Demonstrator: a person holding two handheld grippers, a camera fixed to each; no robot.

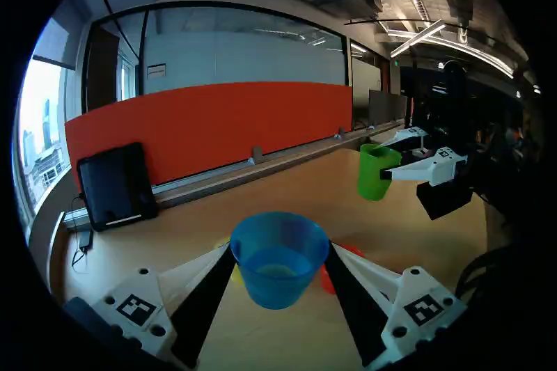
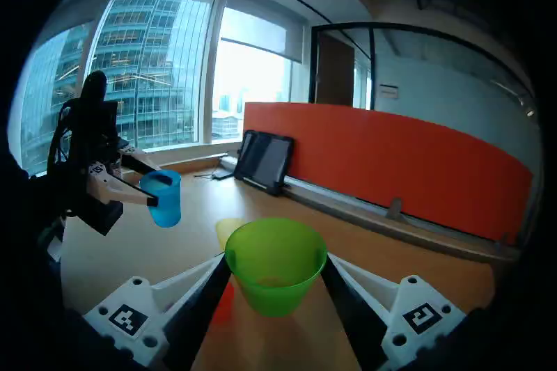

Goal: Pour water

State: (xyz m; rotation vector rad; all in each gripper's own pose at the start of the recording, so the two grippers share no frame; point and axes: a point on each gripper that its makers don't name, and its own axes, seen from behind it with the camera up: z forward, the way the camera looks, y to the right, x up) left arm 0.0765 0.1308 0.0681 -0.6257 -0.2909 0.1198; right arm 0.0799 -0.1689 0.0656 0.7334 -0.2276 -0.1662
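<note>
Wooden desk (image 1: pixel 313 186) runs along an orange partition (image 1: pixel 209 127), with a dark tablet (image 1: pixel 116 186) propped at its left end. The left gripper (image 1: pixel 280 254) is clamped on an upright blue cup (image 1: pixel 278 284) holding a little water. Further right, well apart, the right gripper (image 2: pixel 276 259) is clamped on an upright green cup (image 2: pixel 275 284).

No legible text or numbers.

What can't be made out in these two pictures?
1. Right gripper view: whether the green cup holds water; its tinted inside hides any level.
2. Right gripper view: what the yellow thing and red thing are; the green cup hides most of each.
</note>
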